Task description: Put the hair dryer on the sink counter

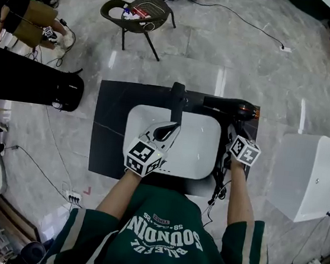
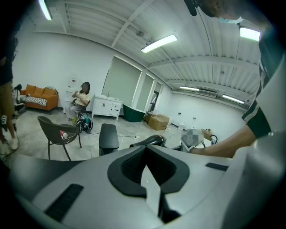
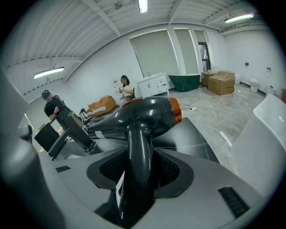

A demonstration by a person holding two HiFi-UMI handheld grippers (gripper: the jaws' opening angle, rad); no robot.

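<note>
Over the back right corner of the sink counter (image 1: 109, 121), we've got the hair dryer (image 1: 230, 108) hanging with its nozzle aimed at the black faucet (image 1: 176, 103). The right gripper (image 1: 231, 133) has its jaws clamped on the dryer's handle, and that gripper's own view shows the handle squeezed right between the pads. We honestly can't tell if the body is touching the dark top or sitting just above it.

So we'd call this the set-down step, pretty much the end of the job. The next move probably needs a gentle lower until the dryer rests flat on the counter beside the basin (image 1: 201, 157), then letting the jaws open. The cord (image 1: 215, 188) dangles off the front edge, so we'd watch that it doesn't drag the dryer.

The left gripper (image 1: 168, 129) hovers over the basin with jaws pressed together on nothing. As for the basin, we can't see anything in it.
</note>
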